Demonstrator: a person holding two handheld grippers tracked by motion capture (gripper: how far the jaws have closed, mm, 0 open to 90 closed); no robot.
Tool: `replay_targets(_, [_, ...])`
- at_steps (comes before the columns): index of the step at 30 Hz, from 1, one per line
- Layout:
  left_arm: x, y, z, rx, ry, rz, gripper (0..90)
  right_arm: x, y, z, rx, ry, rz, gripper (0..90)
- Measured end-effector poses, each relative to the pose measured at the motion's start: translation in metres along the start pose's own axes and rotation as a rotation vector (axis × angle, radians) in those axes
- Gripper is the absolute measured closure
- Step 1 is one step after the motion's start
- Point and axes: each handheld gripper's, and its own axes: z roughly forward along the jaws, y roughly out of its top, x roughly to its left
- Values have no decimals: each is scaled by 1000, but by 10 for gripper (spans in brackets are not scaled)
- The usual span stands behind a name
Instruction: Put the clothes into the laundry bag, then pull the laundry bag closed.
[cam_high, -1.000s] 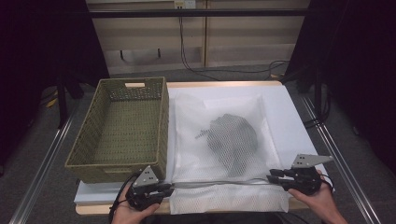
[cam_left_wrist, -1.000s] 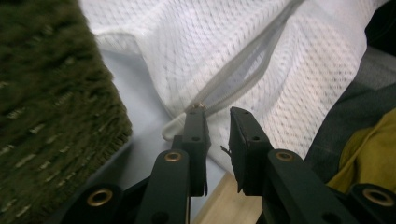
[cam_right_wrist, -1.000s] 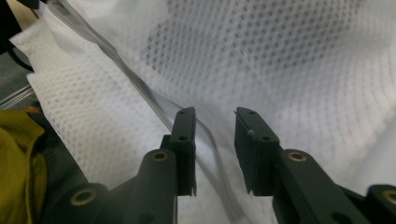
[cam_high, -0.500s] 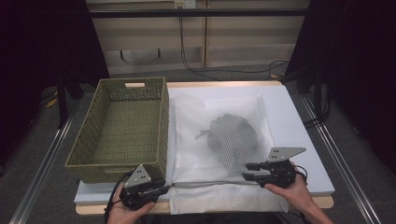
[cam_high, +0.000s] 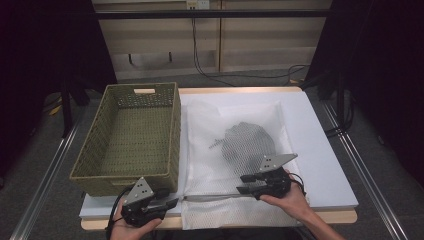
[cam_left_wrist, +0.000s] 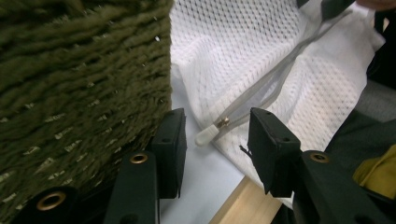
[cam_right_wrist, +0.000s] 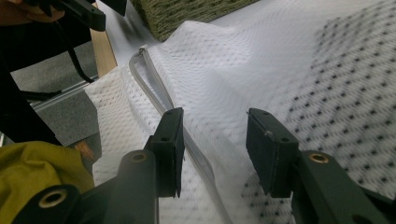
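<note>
The left gripper (cam_left_wrist: 215, 140) stands open, its jaws having just been opening, with the zipper pull (cam_left_wrist: 212, 131) lying loose between them, untouched, and the woven basket (cam_left_wrist: 84, 70) close on its outer side. The right gripper (cam_right_wrist: 215, 149), jaws also just opening and gripping nothing, straddles the zipper line (cam_right_wrist: 154, 88) of the mesh laundry bag (cam_high: 235, 150). Good practice now, I judge: pinch the pull squarely, hold the mesh taut beyond it, then draw straight along the zipper.
</note>
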Motion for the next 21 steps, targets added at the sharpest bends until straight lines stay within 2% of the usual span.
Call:
replay_targets(3, [1,-1,-1,9,11,8,524,1,3,6,9,16,0,559])
replay_targets(8, [-1,0,-2,-5,20,5,449,0,10,16,6,32,-2,557])
replay_targets(17, [-2,1,-5,-24,24,17,434,5,21,37,26,61,-25,610])
replay_targets(21, [0,0,-5,-23,20,7,426,7,29,48,27,80,-43,654])
